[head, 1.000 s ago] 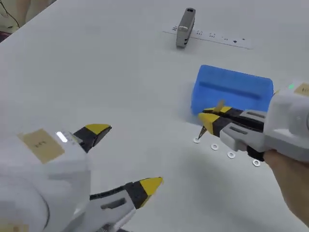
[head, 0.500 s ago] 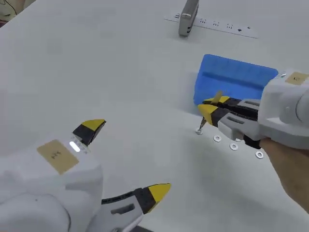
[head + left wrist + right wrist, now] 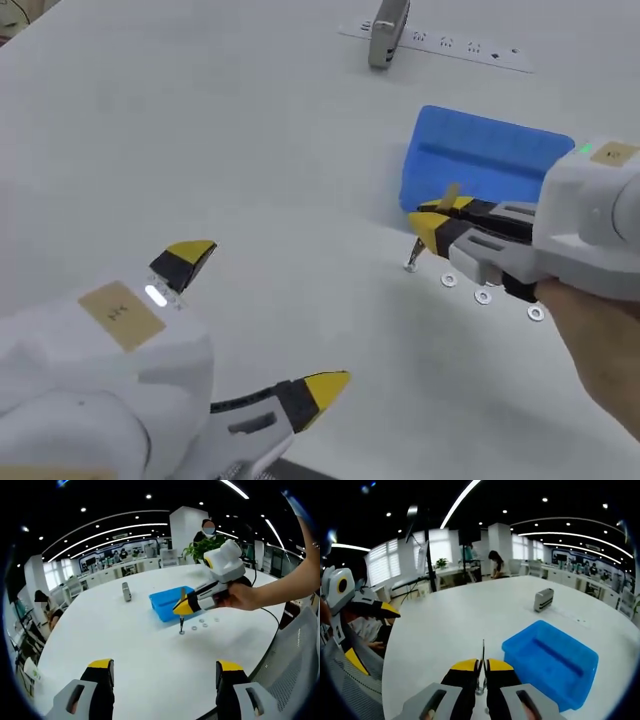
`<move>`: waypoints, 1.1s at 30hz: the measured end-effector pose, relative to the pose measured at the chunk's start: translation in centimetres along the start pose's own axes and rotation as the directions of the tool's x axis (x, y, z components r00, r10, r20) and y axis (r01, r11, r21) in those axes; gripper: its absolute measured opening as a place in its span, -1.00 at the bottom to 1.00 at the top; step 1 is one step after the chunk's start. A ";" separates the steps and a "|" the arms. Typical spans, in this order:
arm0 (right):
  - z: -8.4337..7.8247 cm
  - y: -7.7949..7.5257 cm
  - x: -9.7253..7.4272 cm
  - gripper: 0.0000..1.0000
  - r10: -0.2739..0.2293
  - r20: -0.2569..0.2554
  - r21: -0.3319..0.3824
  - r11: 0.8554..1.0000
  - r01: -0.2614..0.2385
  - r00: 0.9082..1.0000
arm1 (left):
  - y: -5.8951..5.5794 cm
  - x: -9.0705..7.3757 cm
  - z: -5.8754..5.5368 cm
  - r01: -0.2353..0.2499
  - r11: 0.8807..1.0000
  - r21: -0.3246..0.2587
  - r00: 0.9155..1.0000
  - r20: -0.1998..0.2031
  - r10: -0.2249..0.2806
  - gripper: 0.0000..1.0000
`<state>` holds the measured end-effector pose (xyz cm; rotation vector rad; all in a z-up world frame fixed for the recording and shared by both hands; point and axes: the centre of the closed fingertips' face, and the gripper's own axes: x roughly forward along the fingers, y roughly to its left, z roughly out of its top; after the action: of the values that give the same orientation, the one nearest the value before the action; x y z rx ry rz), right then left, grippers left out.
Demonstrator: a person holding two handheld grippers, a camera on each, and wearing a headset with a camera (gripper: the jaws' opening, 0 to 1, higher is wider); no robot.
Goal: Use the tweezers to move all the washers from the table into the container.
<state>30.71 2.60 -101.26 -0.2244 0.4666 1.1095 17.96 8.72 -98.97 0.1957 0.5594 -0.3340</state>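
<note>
Clamping the tweezers (image 3: 412, 256) between jaws drawn nearly together, the right gripper (image 3: 428, 226) is being held low over the white table (image 3: 250, 150), just in front of the blue container (image 3: 490, 160). The tweezers are being pointed downward, their tip at the leftmost washer (image 3: 408, 266); whether it is being gripped cannot be told. Three more washers (image 3: 483, 296) are lying in a row on the table beside the container. The left gripper (image 3: 255, 325) is being held well apart, its jaws spread wide and holding nothing.
</note>
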 end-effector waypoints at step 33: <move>-0.4 0.0 0.0 -0.95 0.004 -0.028 0.000 1.000 -0.004 1.000 | 0.1 0.2 -0.4 -0.006 1.000 0.018 1.000 -0.021 0.006 0.67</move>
<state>30.64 2.48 -101.60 -0.2396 0.4921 1.1113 17.94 8.89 -99.42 0.2179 0.5766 -0.3316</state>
